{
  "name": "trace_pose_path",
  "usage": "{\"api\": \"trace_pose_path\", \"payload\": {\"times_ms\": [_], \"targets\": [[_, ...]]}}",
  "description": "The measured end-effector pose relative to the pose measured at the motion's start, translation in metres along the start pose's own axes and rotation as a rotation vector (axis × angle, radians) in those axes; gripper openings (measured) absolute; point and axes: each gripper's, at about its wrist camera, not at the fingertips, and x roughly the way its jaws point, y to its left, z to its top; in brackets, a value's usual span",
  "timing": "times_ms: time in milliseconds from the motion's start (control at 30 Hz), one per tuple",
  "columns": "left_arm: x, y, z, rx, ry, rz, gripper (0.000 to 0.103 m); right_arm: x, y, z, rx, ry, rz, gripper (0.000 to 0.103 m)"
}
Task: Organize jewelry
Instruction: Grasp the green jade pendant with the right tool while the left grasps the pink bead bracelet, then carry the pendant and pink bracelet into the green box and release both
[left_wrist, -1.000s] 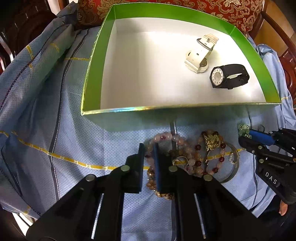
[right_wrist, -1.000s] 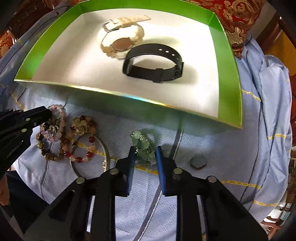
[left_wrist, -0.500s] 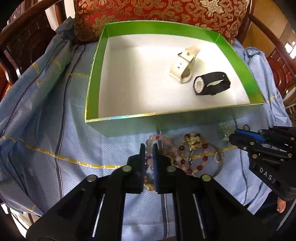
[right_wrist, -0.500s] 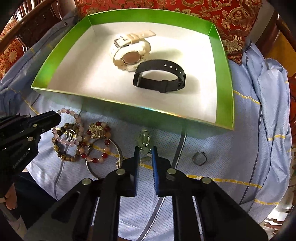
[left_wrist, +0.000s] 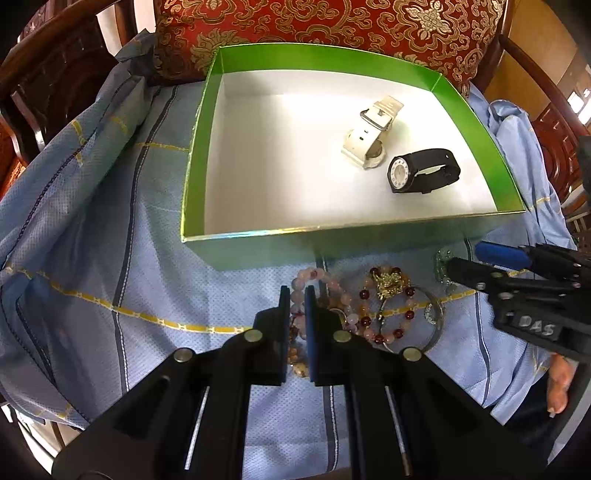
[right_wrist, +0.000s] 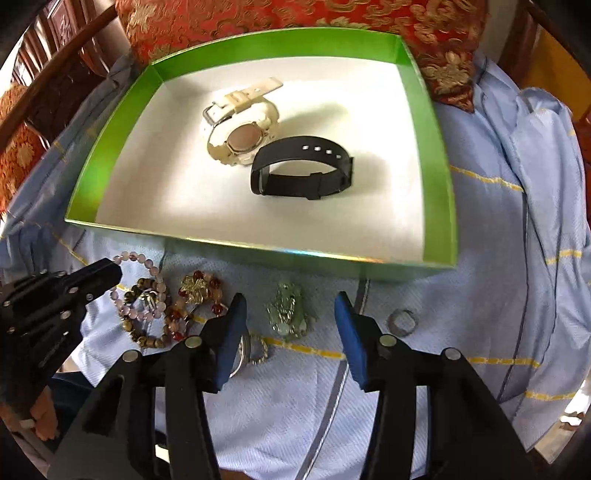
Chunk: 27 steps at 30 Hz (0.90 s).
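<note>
Blue cloth (right_wrist: 424, 369) covers the seat in front of a red brocade cushion (left_wrist: 332, 33); the green box (right_wrist: 436, 177) on it holds a white watch (right_wrist: 240, 136) and a black watch (right_wrist: 299, 173). Half a second ago your right hand-held gripper (right_wrist: 288, 332) was nearly closed over the green jade piece (right_wrist: 288, 314); now its fingers stand wide apart, and the piece lies between them on the cloth, ungripped. Judgement: the grasp failed or was reset, so the piece is not yet boxed. Your left hand-held gripper (left_wrist: 295, 306) is almost closed over the pink bead bracelet (left_wrist: 314, 280); whether it pinches beads, you cannot tell. A small ring (right_wrist: 402, 321) lies near the right finger.
</note>
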Motion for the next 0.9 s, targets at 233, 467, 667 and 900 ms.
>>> {"api": "trace_pose_path", "payload": {"times_ms": [233, 467, 667, 900], "targets": [[0.003, 0.003, 0.002, 0.002, 0.007, -0.001, 0.008, 0.022, 0.009, -0.002, -0.061, 0.046, -0.049, 0.018], [-0.011, 0.004, 0.002, 0.001, -0.026, -0.024, 0.008, -0.001, 0.005, -0.007, -0.054, 0.026, -0.029, 0.008], [-0.037, -0.001, 0.001, 0.015, -0.089, -0.062, 0.008, -0.043, 0.008, -0.017, -0.088, -0.055, 0.026, 0.007], [-0.083, -0.009, -0.001, 0.047, -0.197, -0.109, 0.008, -0.081, 0.004, -0.014, -0.074, -0.155, 0.113, 0.007]]}}
